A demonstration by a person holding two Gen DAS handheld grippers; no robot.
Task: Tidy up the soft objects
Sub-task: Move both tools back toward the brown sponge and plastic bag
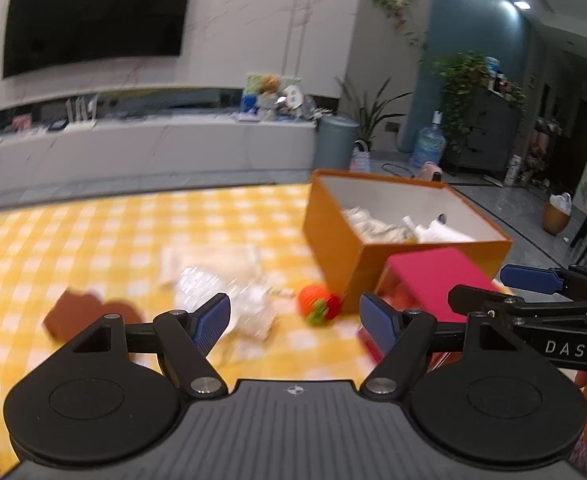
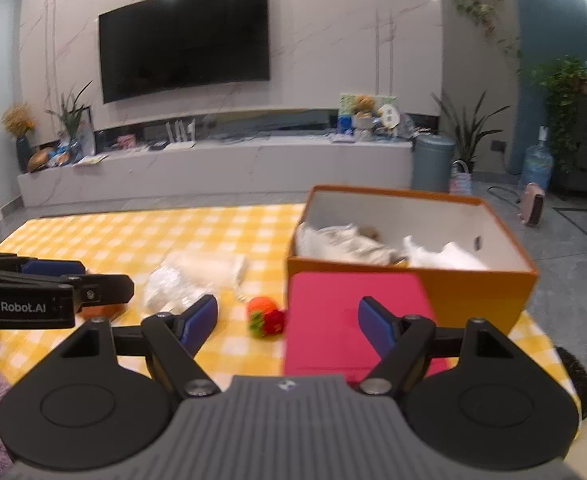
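**Both grippers empty above the checked table, soft things half blurred**

The left gripper [image 1: 295, 322] stood wide with nothing between its blue pads. The right gripper [image 2: 287, 322] was likewise spread and held nothing. Each showed at the edge of the other's view, cut off by the frame.

On the yellow checked tablecloth [image 1: 113, 224] lay a crumpled clear plastic bag [image 1: 229, 300], smeared by motion so its contents could not be made out, and behind it a pale flat packet [image 1: 209, 258], also blurred. A small orange knitted toy [image 2: 265, 316] with red and green parts lay just beside the pink box [image 2: 333, 320]. A brown flat piece [image 1: 89, 314] lay left of the bag, its nature unclear.

The orange box [image 2: 453, 292] stood behind the pink one and held white crumpled items [image 2: 345, 242], partly hidden by its front wall.
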